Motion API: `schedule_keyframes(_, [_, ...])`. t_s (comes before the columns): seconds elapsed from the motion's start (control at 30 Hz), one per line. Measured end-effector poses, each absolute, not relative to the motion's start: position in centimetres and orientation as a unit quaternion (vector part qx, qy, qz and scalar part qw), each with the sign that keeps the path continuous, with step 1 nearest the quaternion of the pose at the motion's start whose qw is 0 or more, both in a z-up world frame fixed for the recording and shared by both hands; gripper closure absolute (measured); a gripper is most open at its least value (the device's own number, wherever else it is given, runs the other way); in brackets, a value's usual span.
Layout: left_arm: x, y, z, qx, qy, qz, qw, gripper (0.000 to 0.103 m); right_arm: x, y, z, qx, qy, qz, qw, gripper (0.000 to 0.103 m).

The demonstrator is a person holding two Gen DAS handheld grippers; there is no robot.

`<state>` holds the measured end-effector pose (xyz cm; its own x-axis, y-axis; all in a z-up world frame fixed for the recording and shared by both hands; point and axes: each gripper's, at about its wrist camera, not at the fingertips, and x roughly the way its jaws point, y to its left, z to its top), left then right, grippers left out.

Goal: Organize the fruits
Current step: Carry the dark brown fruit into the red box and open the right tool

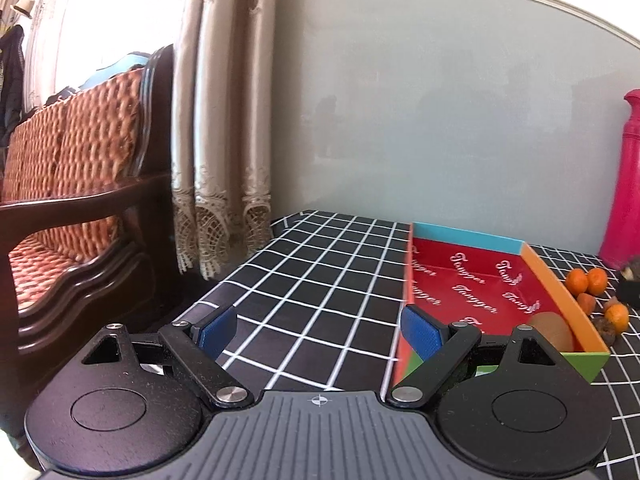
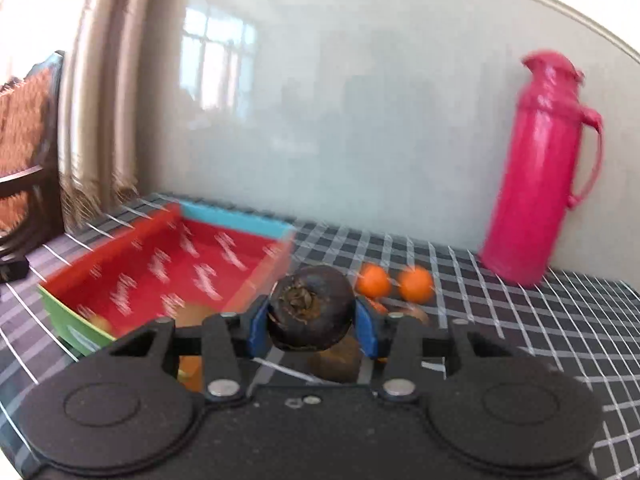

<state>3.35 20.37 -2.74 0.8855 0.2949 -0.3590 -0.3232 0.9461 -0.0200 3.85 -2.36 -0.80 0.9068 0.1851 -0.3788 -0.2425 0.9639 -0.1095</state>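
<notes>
My right gripper (image 2: 312,320) is shut on a dark purple mangosteen (image 2: 310,312) and holds it above the table, just right of the red box (image 2: 168,268). The red box with multicoloured walls (image 1: 480,280) holds a brown kiwi (image 1: 550,330) at its near end. Several small oranges (image 1: 586,282) (image 2: 394,282) lie on the checked cloth right of the box, with a brown fruit (image 2: 336,362) under my right gripper. My left gripper (image 1: 320,330) is open and empty, over the cloth left of the box.
A pink thermos jug (image 2: 540,168) stands at the back right against the wall, also seen in the left wrist view (image 1: 626,184). A wooden sofa (image 1: 72,184) and curtains (image 1: 220,120) stand left of the table. The black checked tablecloth (image 1: 312,280) covers the table.
</notes>
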Motion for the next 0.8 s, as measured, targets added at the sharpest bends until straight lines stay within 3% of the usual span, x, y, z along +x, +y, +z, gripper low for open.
schedule_keyframes(0.27, [3.2,21.3,-2.8,-0.039,0.181,0.161,0.97,0.015,4.5,4.7,-2.8,-0.082,0.19,0.167,0.964,0.059])
schedule_keyframes(0.33, [3.2,21.4,-2.8,-0.035,0.182,0.161,0.969,0.015,4.2,5.8,-3.3,-0.096,0.184,0.17,0.963,0.055])
schedule_keyframes(0.4, [3.0,21.7,-2.8,-0.038,0.181,0.163,0.969,0.015,3.7,6.0,-3.2,-0.096,0.167,0.165,0.967,0.039])
schedule_keyframes(0.43, [3.0,21.9,-2.9,-0.04,0.182,0.164,0.969,0.015,3.4,5.7,-2.9,-0.092,0.155,0.161,0.97,0.036])
schedule_keyframes(0.8, [3.7,20.9,-2.7,-0.046,0.179,0.145,0.972,0.015,3.5,-1.4,-1.0,-0.052,0.127,0.079,0.987,0.027])
